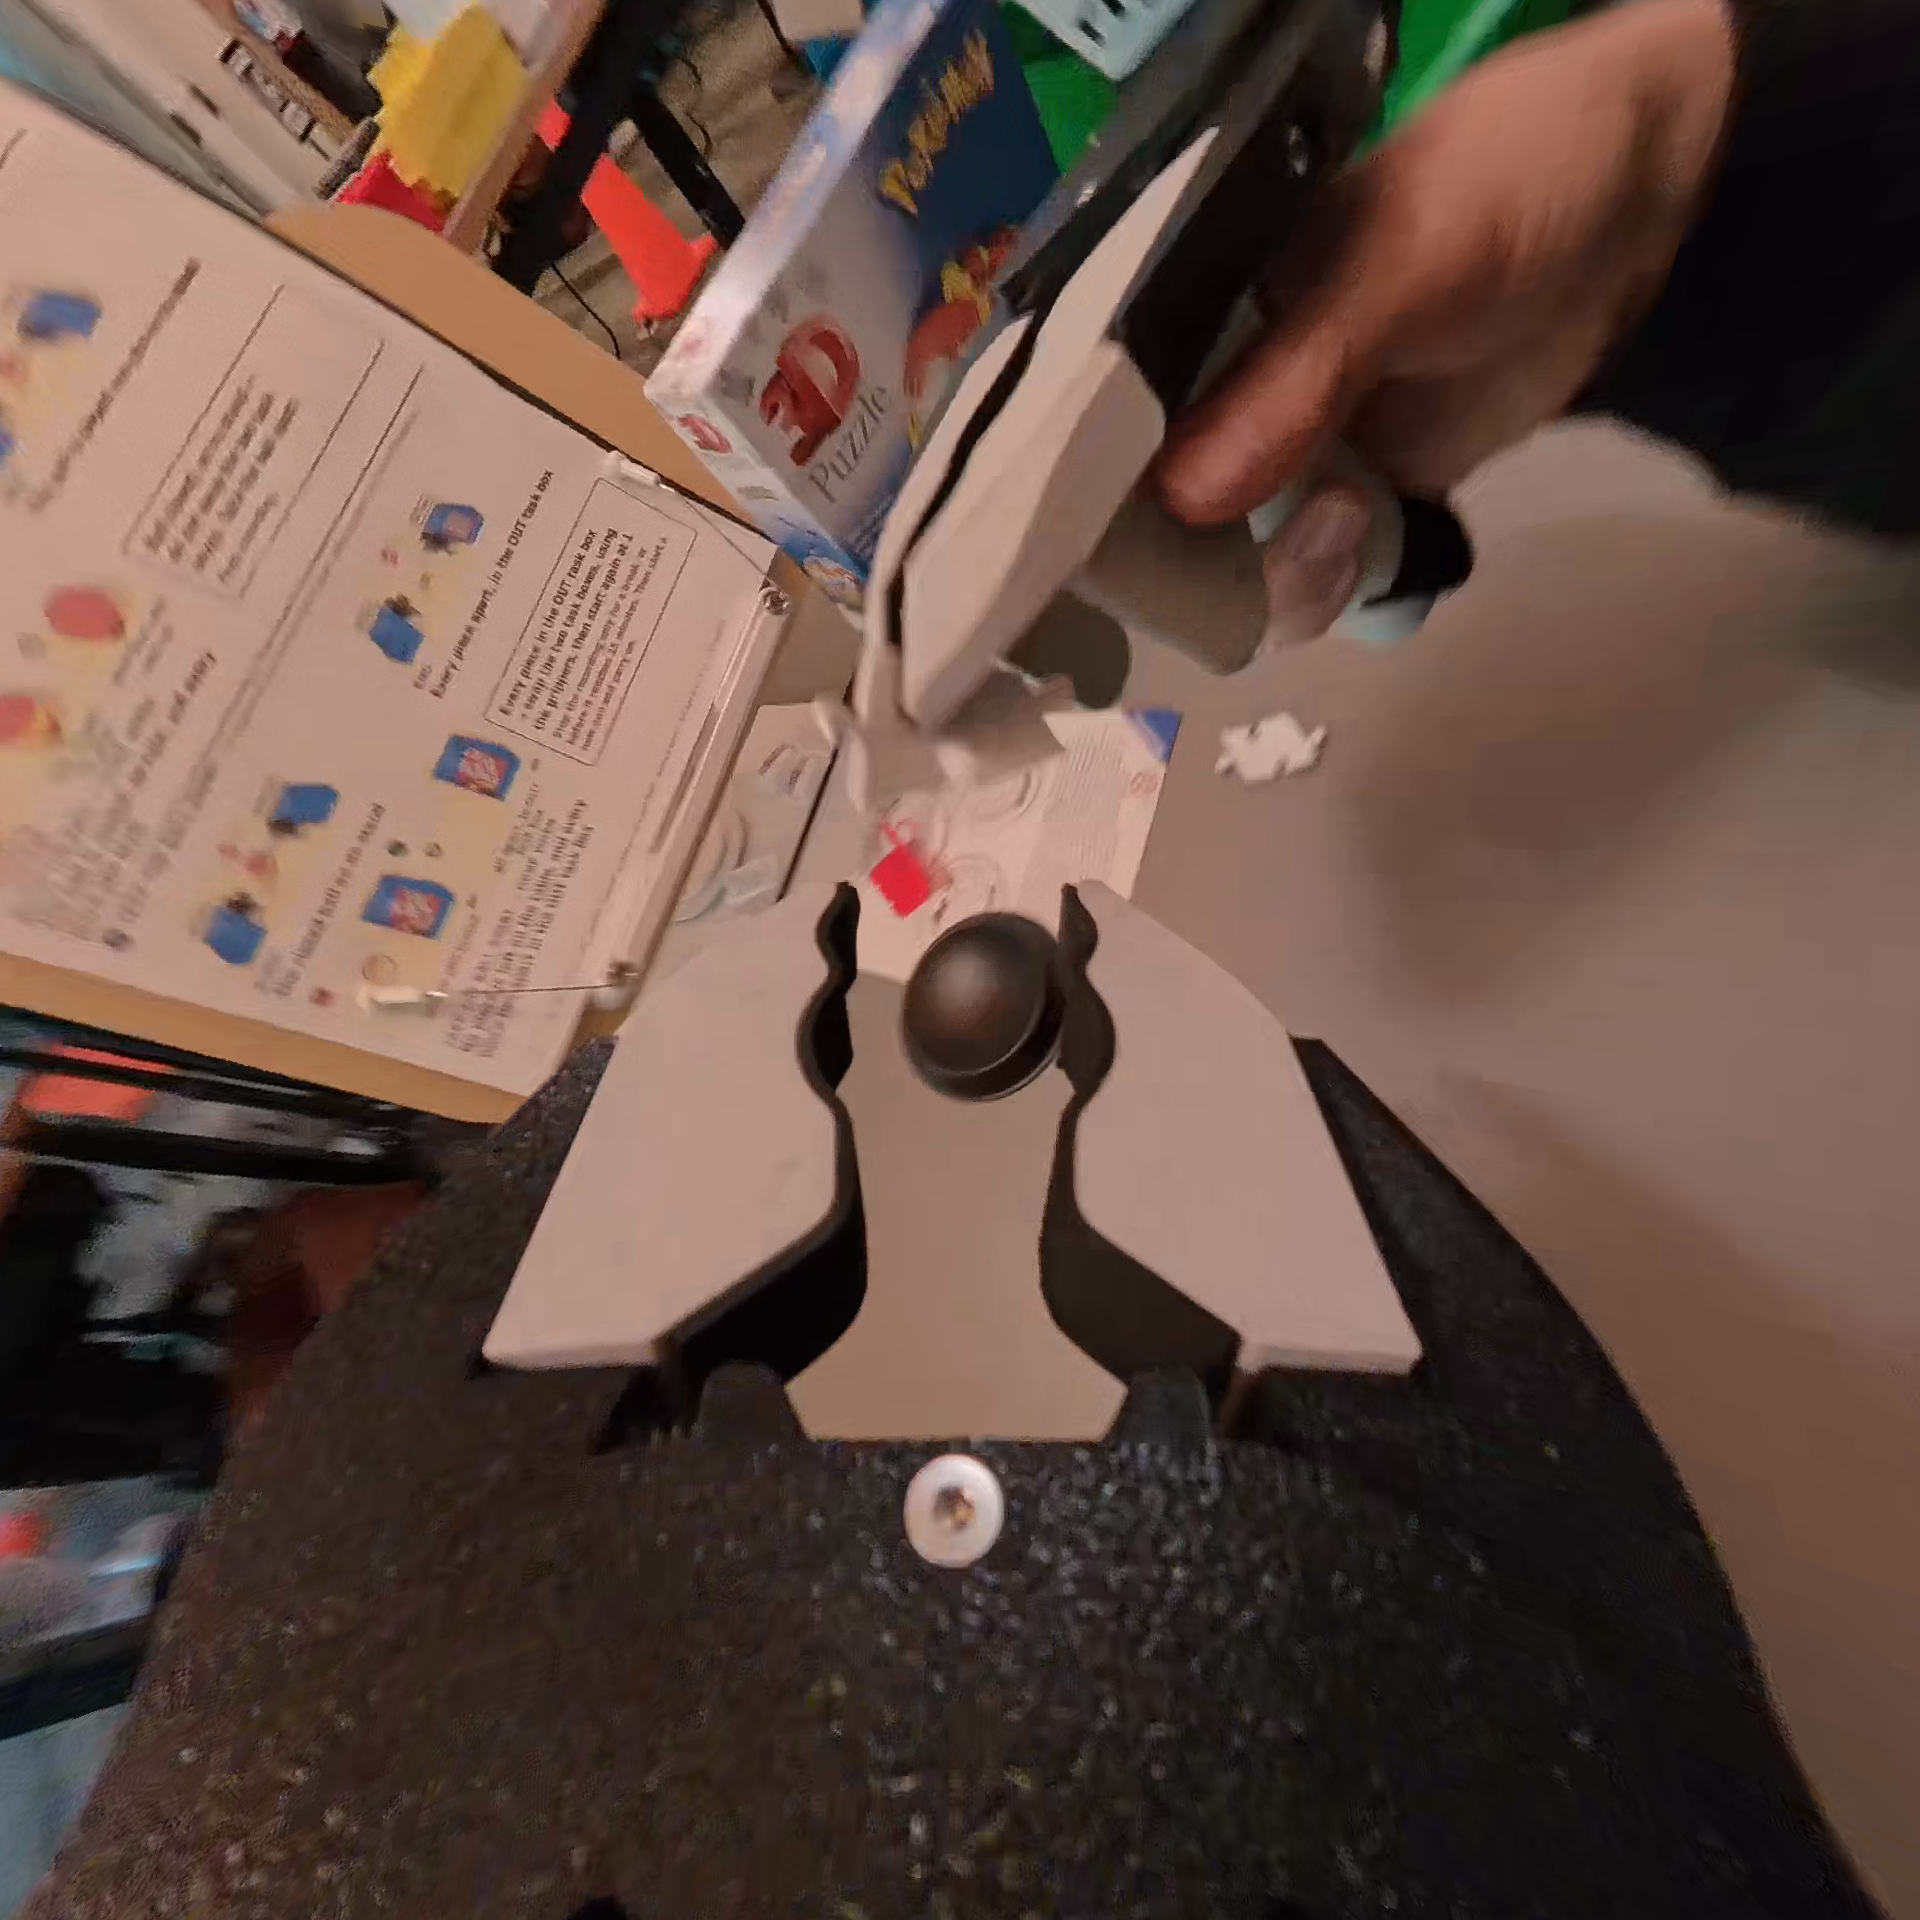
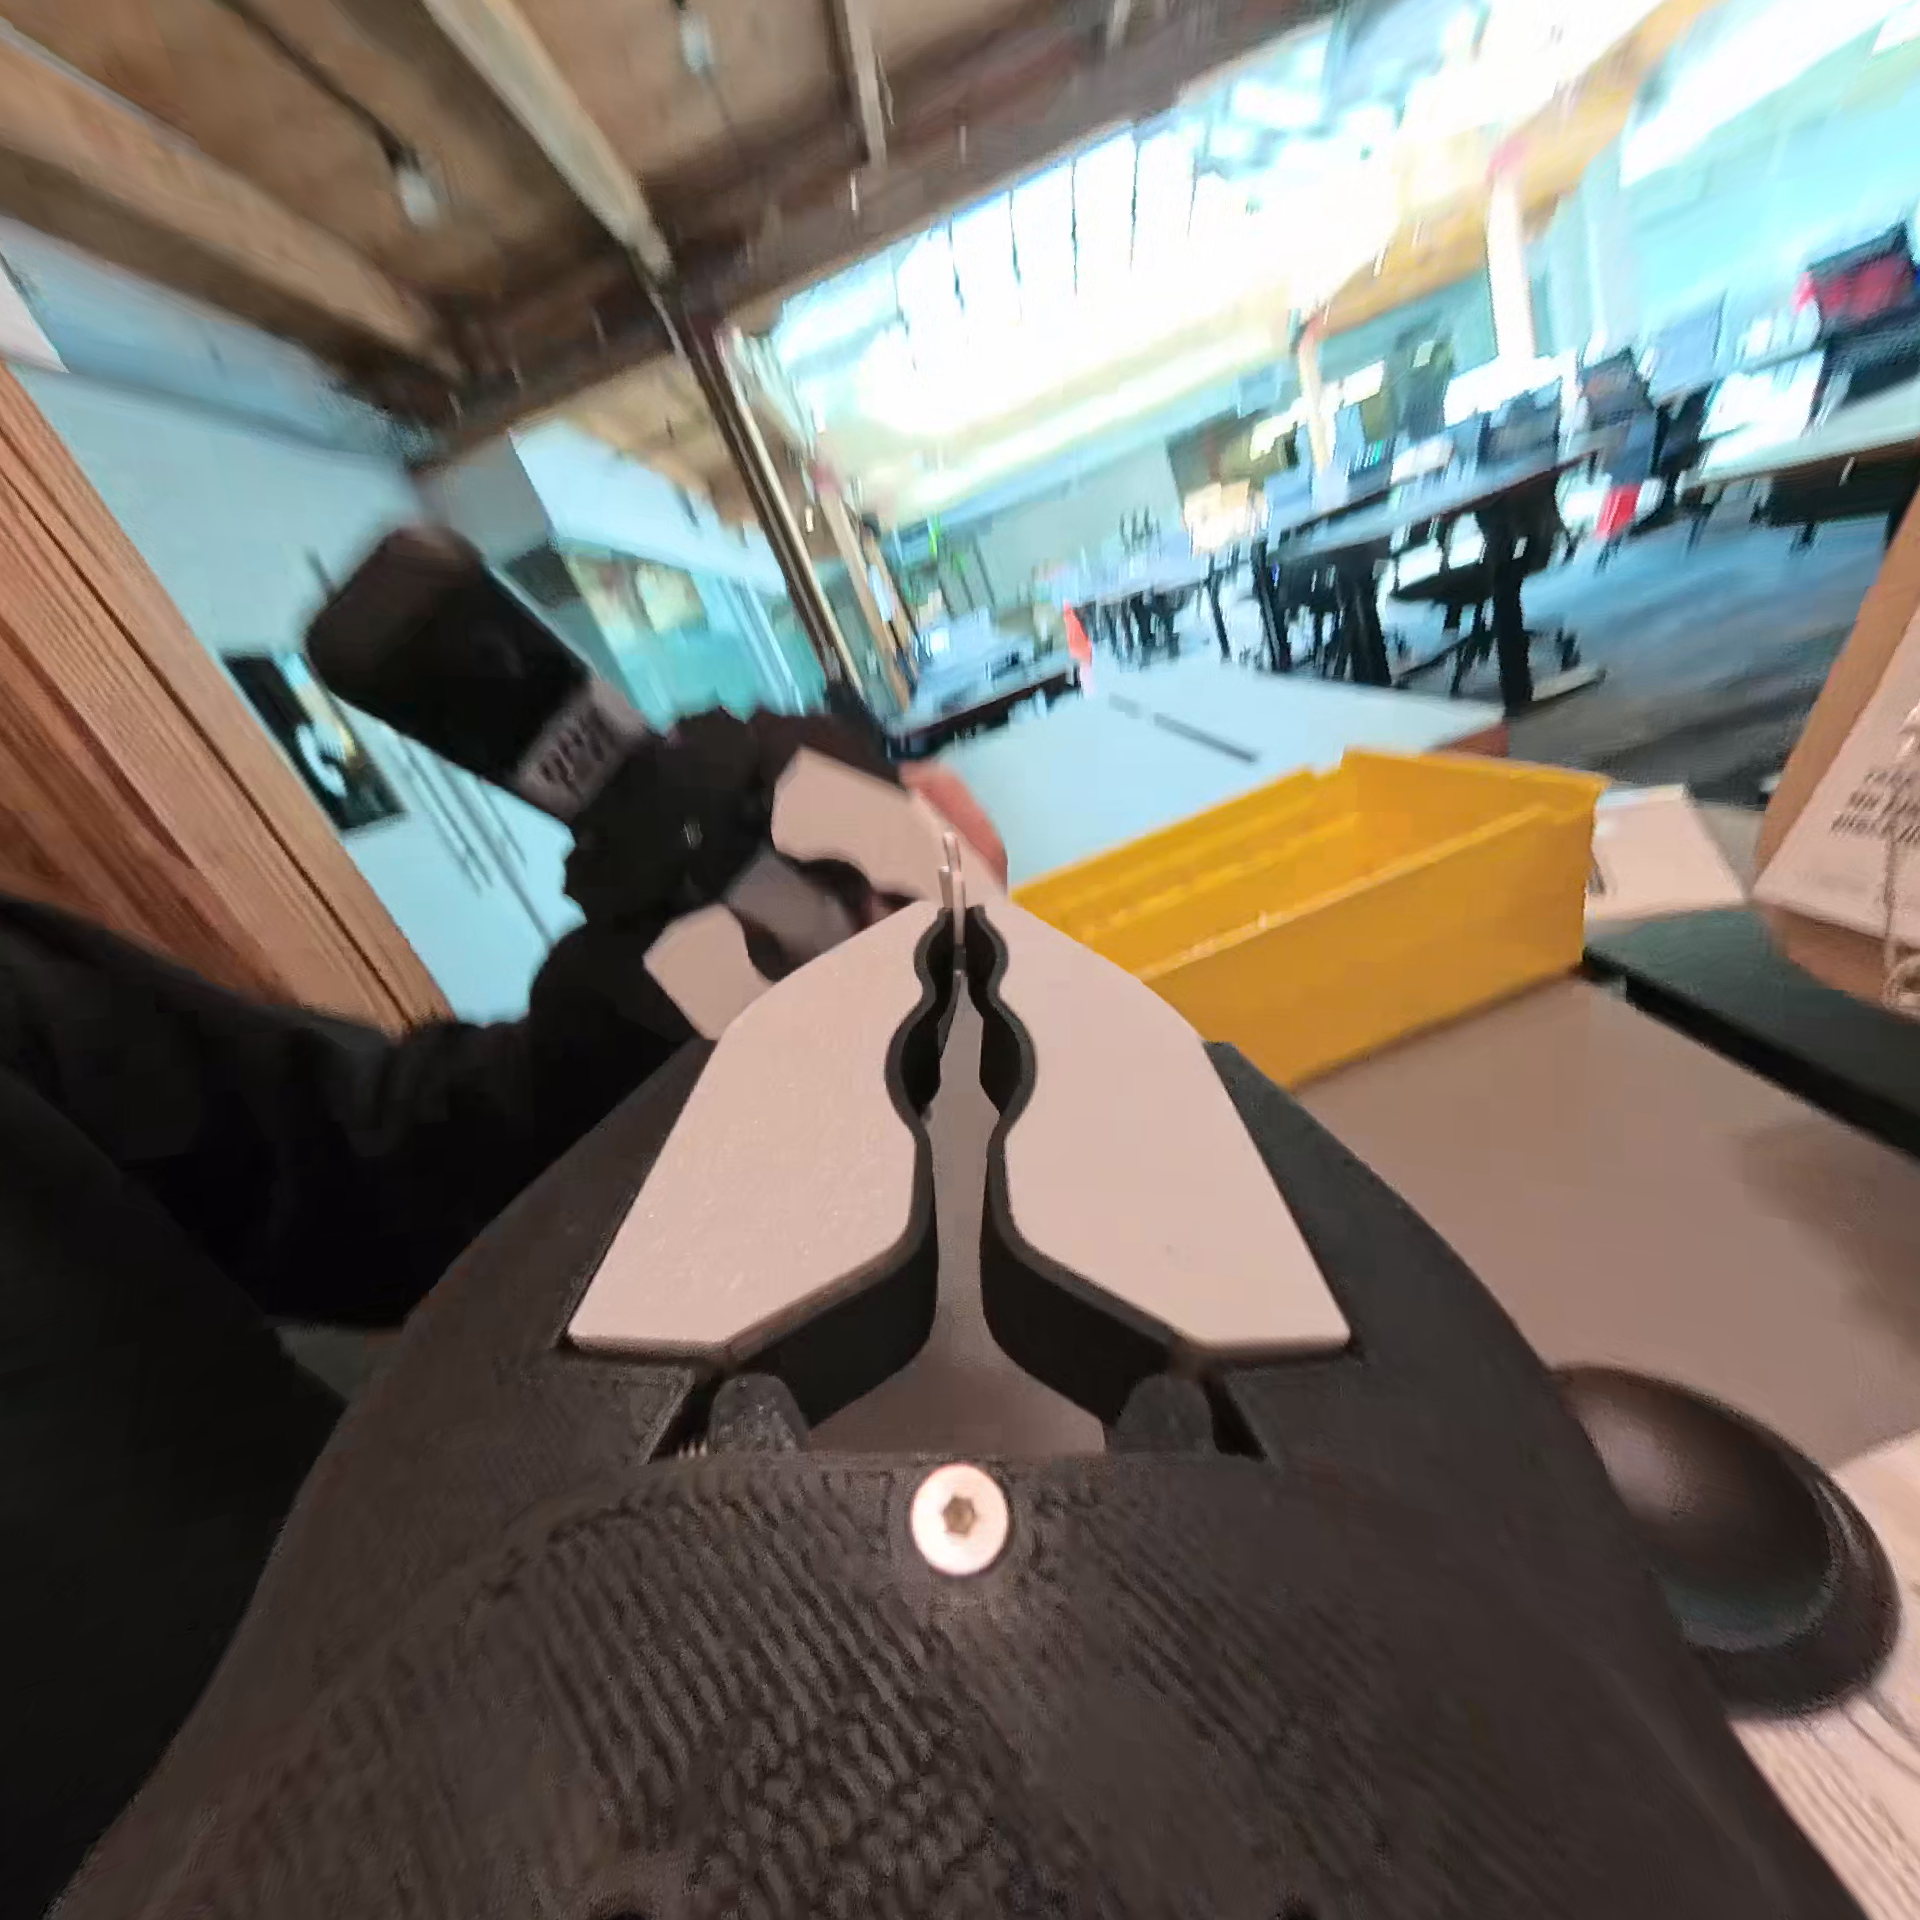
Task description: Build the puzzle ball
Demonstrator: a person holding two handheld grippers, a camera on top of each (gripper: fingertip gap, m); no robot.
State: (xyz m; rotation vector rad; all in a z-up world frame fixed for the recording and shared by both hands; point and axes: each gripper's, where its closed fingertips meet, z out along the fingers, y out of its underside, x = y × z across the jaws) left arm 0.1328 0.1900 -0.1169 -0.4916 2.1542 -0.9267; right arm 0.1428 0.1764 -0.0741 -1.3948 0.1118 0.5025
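- Right tongs (image 2: 954, 920) pinch a thin white piece (image 2: 950, 883), edge-on.
- Left tongs (image 2: 790, 894) gape behind.
- Yellow bin (image 2: 1351, 914) on the bench (image 2: 1558, 1143).
- Black dome (image 2: 1704, 1507) at right.

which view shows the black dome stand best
The left wrist view: the black dome stand sits whole on the table between the open left gripper fingers. The right wrist view shows it only blurred at the lower right edge, partly behind that gripper's body.

glossy black dome (image 1: 982, 1006), matt table (image 1: 1558, 1039), yellow plastic bin (image 2: 1340, 894)
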